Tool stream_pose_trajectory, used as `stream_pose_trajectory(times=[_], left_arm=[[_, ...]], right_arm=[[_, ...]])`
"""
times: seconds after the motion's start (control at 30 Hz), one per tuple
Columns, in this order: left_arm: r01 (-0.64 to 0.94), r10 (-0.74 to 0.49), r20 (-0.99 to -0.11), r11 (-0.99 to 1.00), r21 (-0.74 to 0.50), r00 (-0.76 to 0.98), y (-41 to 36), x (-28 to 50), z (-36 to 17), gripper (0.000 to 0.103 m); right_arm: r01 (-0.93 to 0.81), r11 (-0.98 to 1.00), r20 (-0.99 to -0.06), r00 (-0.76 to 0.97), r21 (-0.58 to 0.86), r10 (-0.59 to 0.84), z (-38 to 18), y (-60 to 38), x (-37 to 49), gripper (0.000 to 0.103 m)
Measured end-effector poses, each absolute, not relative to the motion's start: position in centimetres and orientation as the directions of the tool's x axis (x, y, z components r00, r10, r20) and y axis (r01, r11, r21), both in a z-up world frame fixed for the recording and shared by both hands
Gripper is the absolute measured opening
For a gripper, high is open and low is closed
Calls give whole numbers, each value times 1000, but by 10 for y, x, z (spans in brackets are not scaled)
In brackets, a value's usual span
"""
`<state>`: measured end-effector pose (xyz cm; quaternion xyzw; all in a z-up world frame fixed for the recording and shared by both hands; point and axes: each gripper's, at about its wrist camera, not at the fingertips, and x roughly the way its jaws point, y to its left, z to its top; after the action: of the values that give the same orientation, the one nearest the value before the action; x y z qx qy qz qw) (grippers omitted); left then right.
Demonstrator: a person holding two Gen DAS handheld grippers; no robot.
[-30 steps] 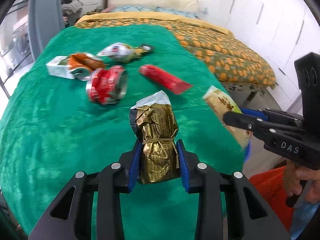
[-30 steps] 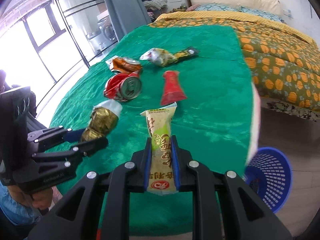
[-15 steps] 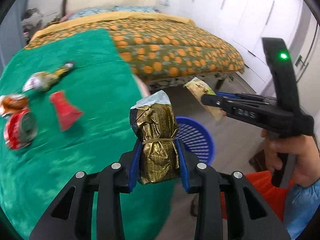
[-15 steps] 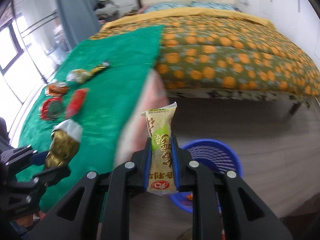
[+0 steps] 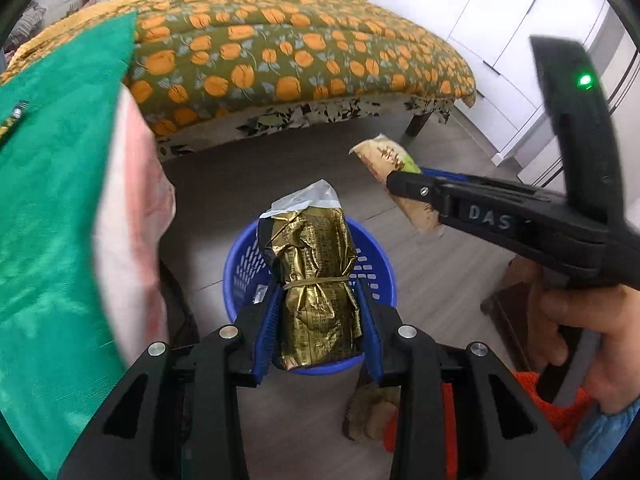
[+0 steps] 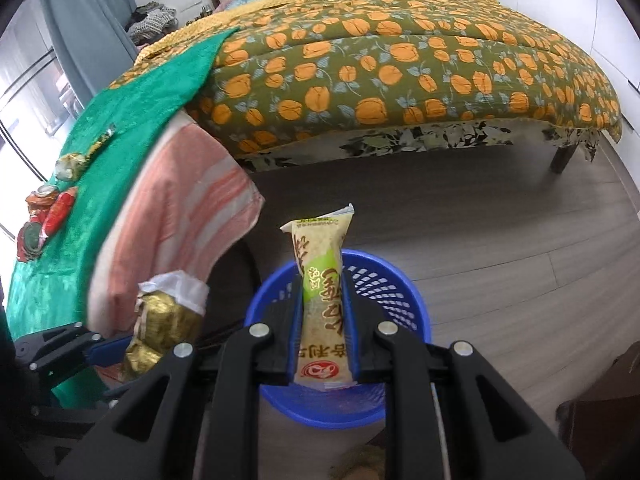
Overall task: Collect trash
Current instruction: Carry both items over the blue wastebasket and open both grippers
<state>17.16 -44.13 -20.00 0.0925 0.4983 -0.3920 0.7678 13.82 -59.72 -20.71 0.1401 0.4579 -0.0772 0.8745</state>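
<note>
Hovering over the blue basket (image 5: pixel 240 252), the left gripper (image 5: pixel 318 312) has its jaws pinched on a crumpled gold foil wrapper (image 5: pixel 316 280), while the right gripper (image 6: pixel 323 320) has its jaws pressed onto a pale snack packet (image 6: pixel 322 300) above the same basket. Both pieces look roughly centred over the rim, though the fisheye bend makes it hard to say how high they hang. Released from here, the light packet could drift or tip and land on the wooden floor (image 6: pixel 480 232), and the two grippers sit near each other, so one opening could knock the other's load sideways. More trash waits on the green cloth (image 6: pixel 120 128): a red wrapper (image 6: pixel 59 210), crushed cans (image 6: pixel 32 236) and a twisted foil bag (image 6: pixel 72 164). A second ago both grippers were above that cloth with the basket off to the side; since then they have swung over the floor and the basket fills the lower view.
</note>
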Motion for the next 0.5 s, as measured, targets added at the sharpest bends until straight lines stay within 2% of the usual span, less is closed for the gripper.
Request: stream_pose_trajectory(times=[0.23,0.33,0.37,0.4,0.47,0.5], left_arm=[[694,-478,-860,681,-234,180,-465,177,-228,38],[695,-463,-869,684,-222,177,-473,181,-239,42],[692,-455,-871,690,-211,188,-477,184,-242,52],[688,-451,-871,696,-206,195,-477,185,-244,66],[682,-451,-868,703,-202,207,-479,190,-247,70],[682,-449,-870,703,-203,203,-482,191,-249,70]], right_arm=[[279,938,-829,559,205,15,-222,-616,139,18],[281,933,-825,564,226,30,-226,-620,143,18],[287,931,-824,566,227,27,-227,-621,144,23],[296,928,-823,568,226,19,-228,-623,144,29],[303,923,-821,570,236,23,-230,-627,145,64],[314,917,-815,579,244,18,-228,-630,144,67]])
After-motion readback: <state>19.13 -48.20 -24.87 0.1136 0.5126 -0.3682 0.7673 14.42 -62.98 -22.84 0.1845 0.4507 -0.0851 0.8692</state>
